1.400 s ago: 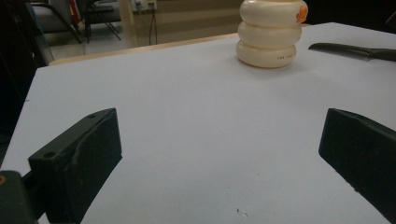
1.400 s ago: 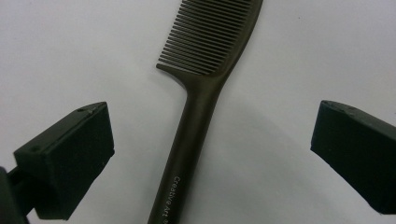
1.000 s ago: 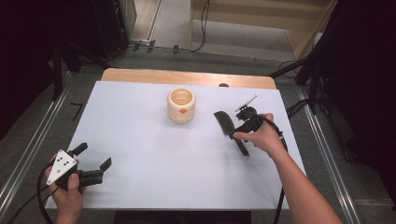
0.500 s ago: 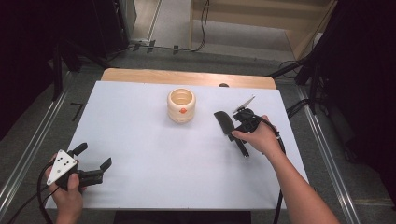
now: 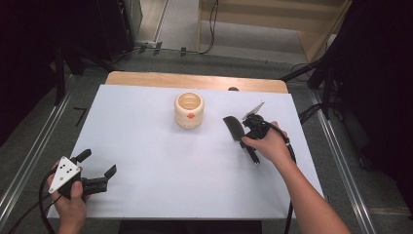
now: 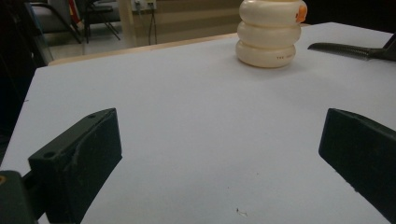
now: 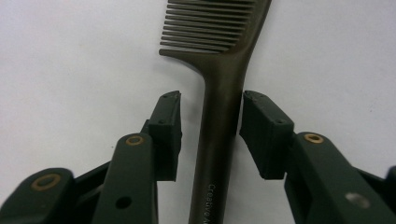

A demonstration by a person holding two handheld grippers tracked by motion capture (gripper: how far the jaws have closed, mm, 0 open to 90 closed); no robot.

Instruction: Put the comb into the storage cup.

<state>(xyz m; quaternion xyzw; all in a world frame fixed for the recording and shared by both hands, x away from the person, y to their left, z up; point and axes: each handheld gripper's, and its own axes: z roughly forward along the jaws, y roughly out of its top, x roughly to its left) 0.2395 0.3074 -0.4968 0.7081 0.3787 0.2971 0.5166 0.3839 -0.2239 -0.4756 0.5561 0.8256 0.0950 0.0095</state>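
A dark comb (image 7: 219, 116) lies flat on the white tabletop (image 5: 146, 161), teeth pointing away from me; it also lies right of centre in the high view (image 5: 234, 128). My right gripper (image 7: 211, 100) straddles its handle. The jaws have just been closing. One pad sits against the handle and the other stands a small gap off it, so nothing is pinched. My left gripper (image 5: 99, 163) rests low at the near left corner, wide open and empty (image 6: 219, 135).
A cream ribbed cup (image 5: 189, 109) with an orange spot stands at the back middle of the table; it is ahead of the left gripper (image 6: 268, 32), with the comb (image 6: 345, 49) to its right. A wooden strip (image 5: 195, 80) borders the far edge.
The right hand has settled slightly lower over the comb's handle, with its jaws drawn in around it. The left hand and the cup have not moved.
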